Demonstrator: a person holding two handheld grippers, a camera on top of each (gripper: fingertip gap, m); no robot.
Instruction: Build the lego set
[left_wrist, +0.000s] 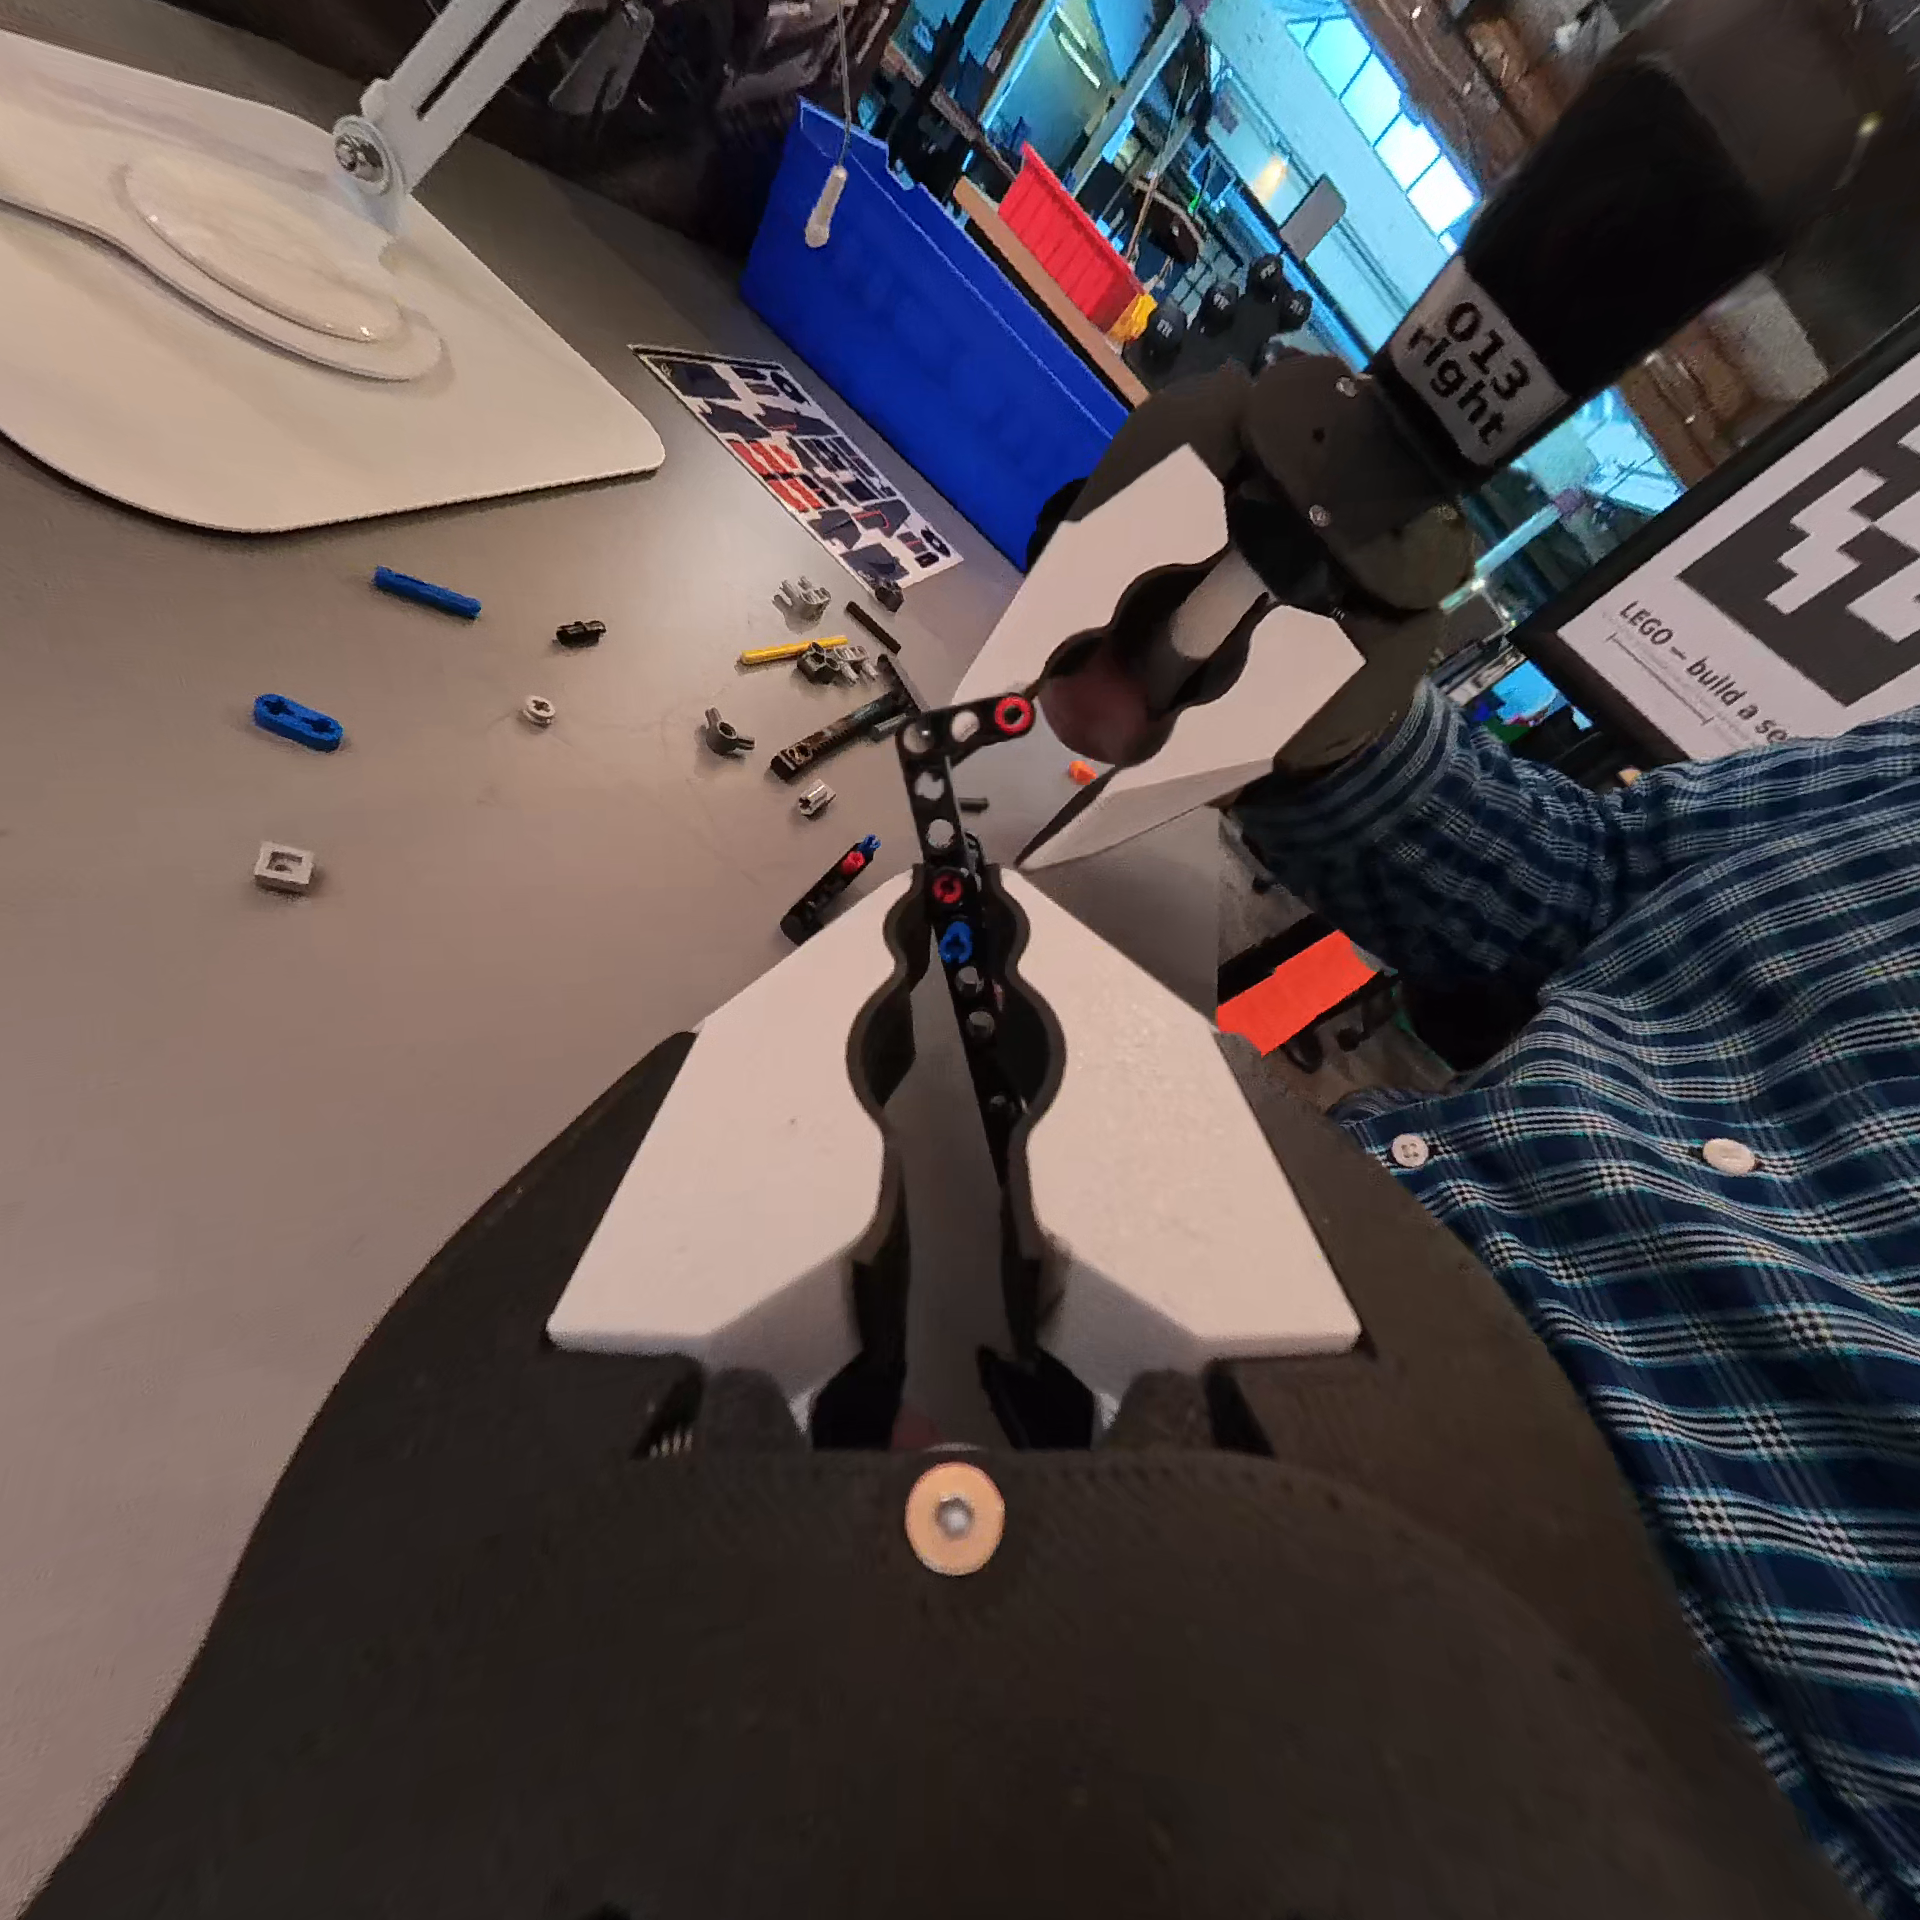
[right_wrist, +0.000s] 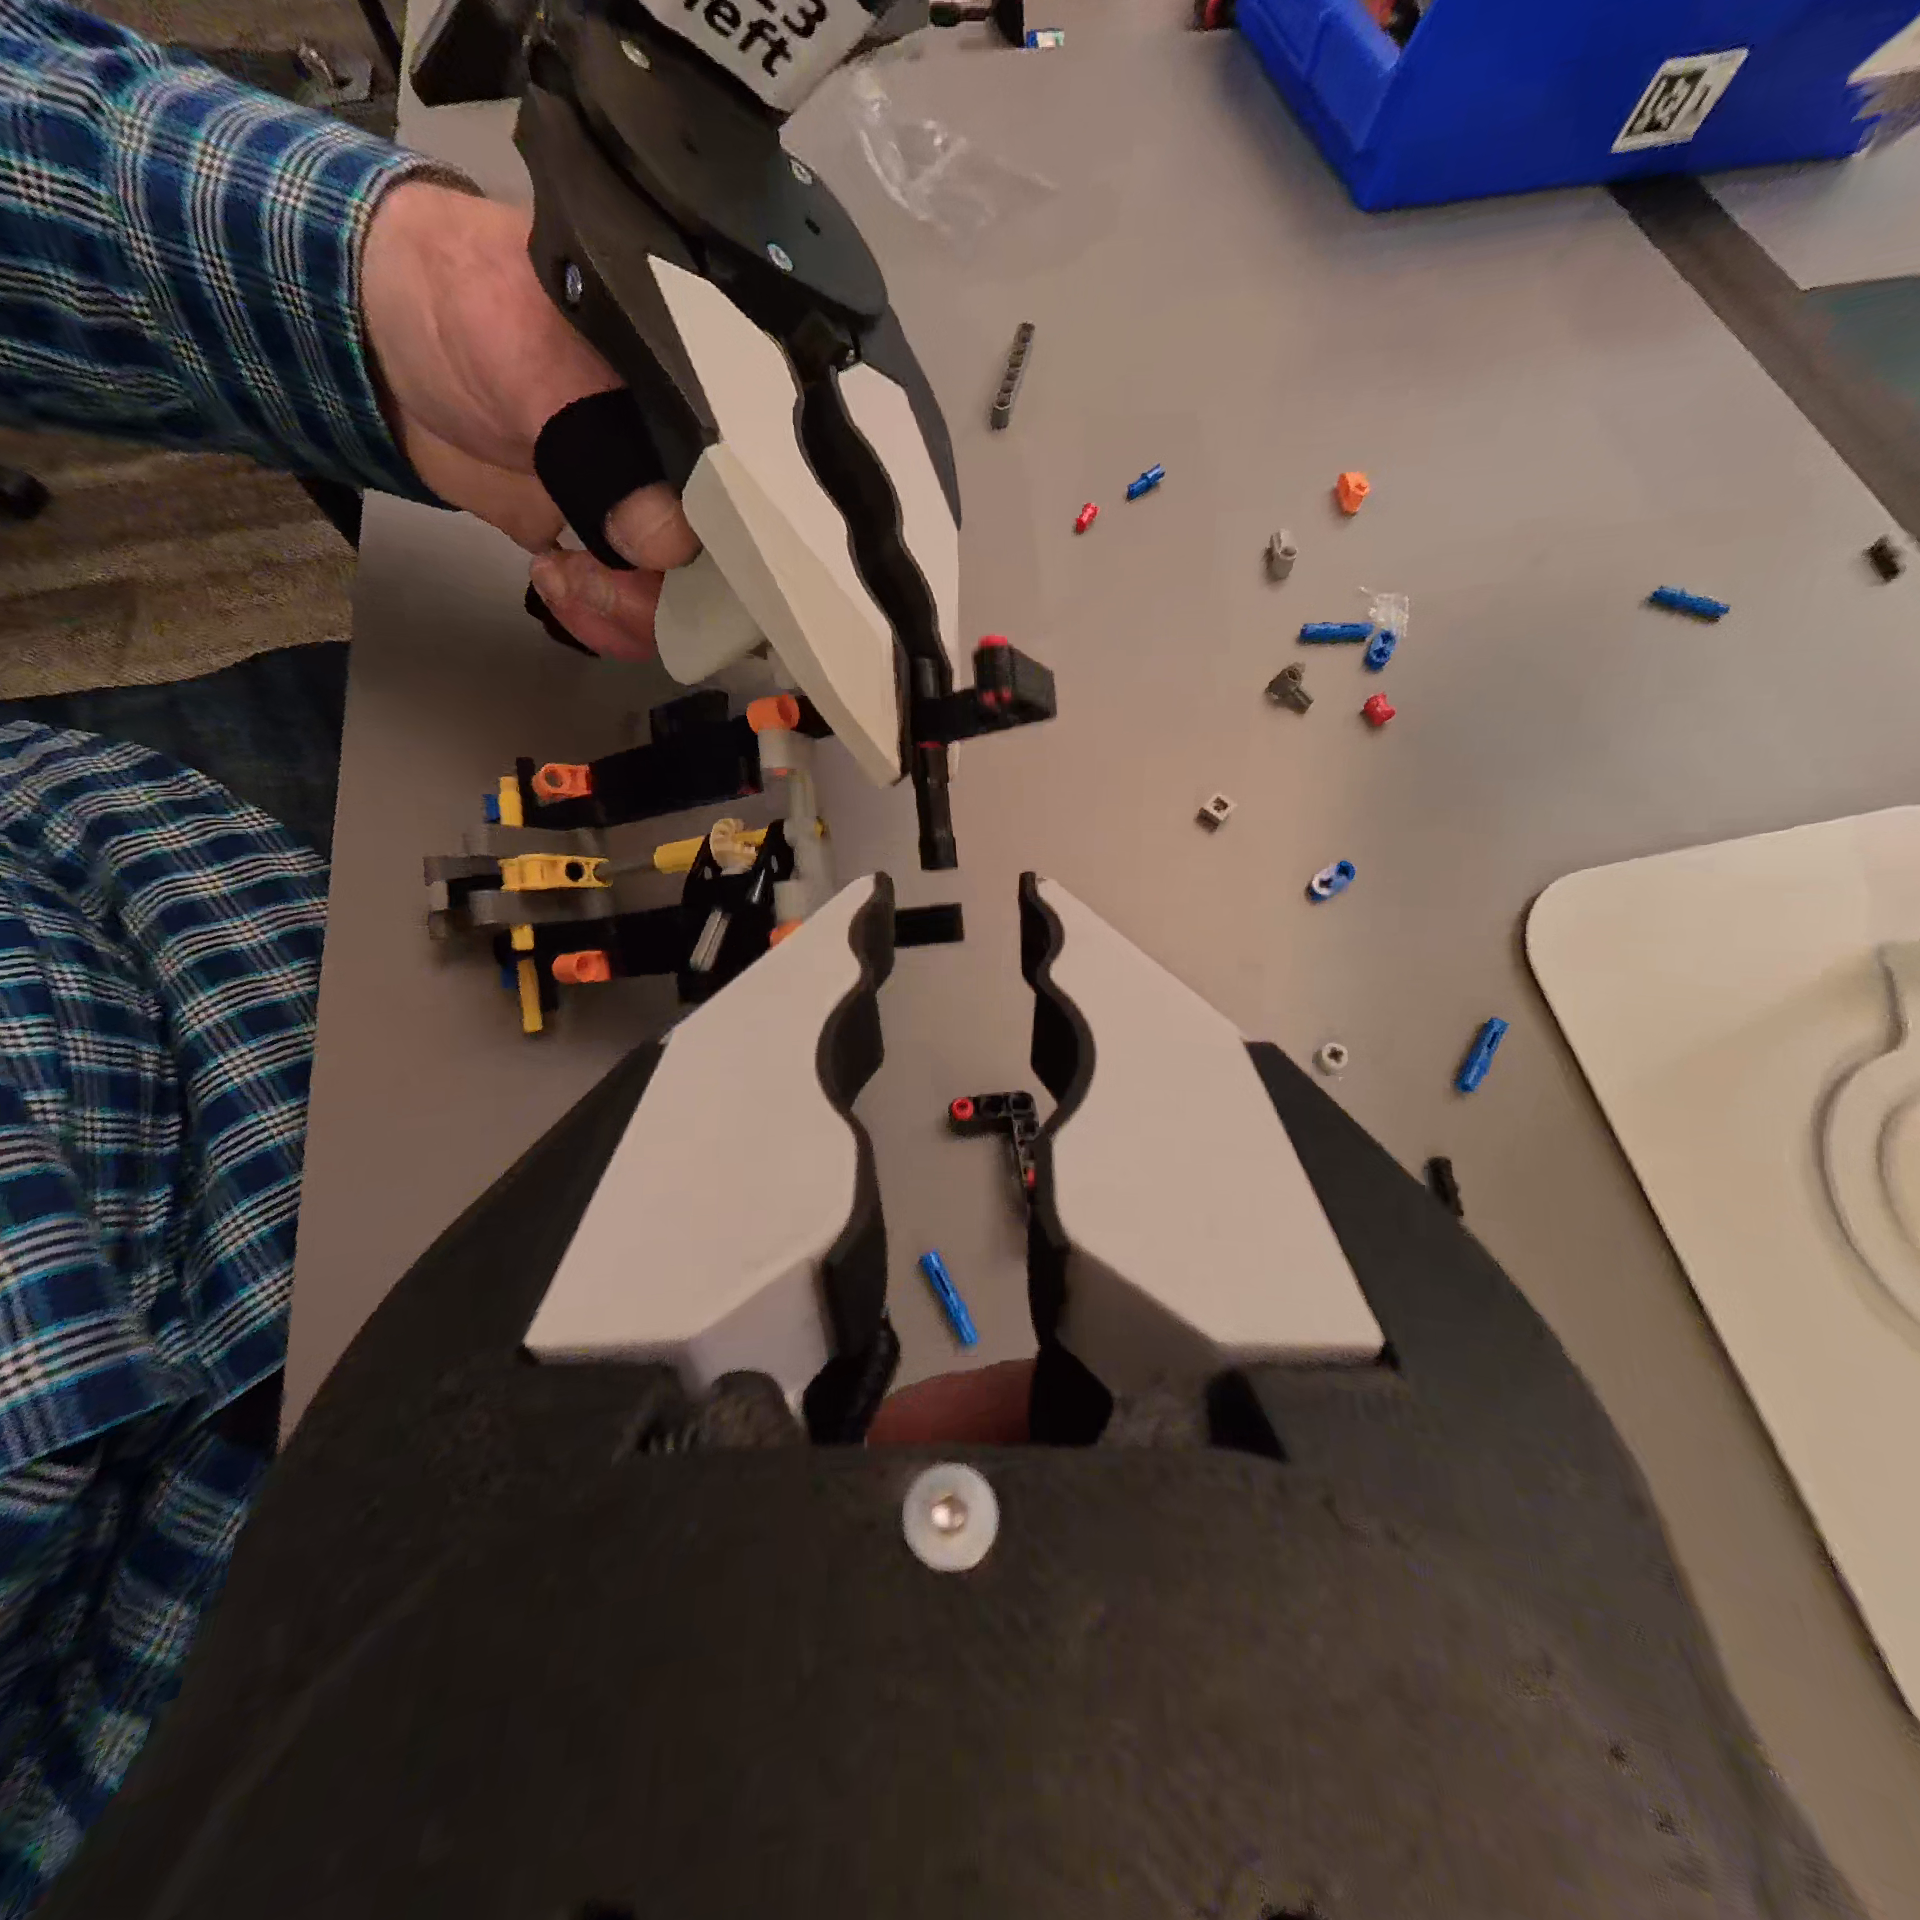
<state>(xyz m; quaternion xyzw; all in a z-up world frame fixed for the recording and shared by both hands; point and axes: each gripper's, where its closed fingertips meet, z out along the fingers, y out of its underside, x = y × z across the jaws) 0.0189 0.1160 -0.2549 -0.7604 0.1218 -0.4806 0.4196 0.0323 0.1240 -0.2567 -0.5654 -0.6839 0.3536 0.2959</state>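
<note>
My left gripper (left_wrist: 956, 883) is shut on a black L-shaped beam (left_wrist: 928, 790) with red and blue pins in its holes. The beam sticks out past the fingertips, held above the grey table. In the right wrist view the left gripper (right_wrist: 920, 769) and the beam (right_wrist: 935, 810) hang just beyond my right gripper (right_wrist: 954, 888), which is open and empty. The right gripper (left_wrist: 1081, 701) also shows in the left wrist view, close to the beam's short arm. A partly built black, yellow, grey and orange assembly (right_wrist: 623, 873) lies on the table to the left.
Loose pieces lie scattered: a black L-piece with a red pin (right_wrist: 997, 1117), a blue pin (right_wrist: 948, 1299), a blue link (left_wrist: 296, 720), a grey square (left_wrist: 283, 865). A white stand base (left_wrist: 312, 312), a sticker sheet (left_wrist: 800, 468) and a blue bin (right_wrist: 1558, 104) sit farther off. The grippers are tip to tip, or close to it.
</note>
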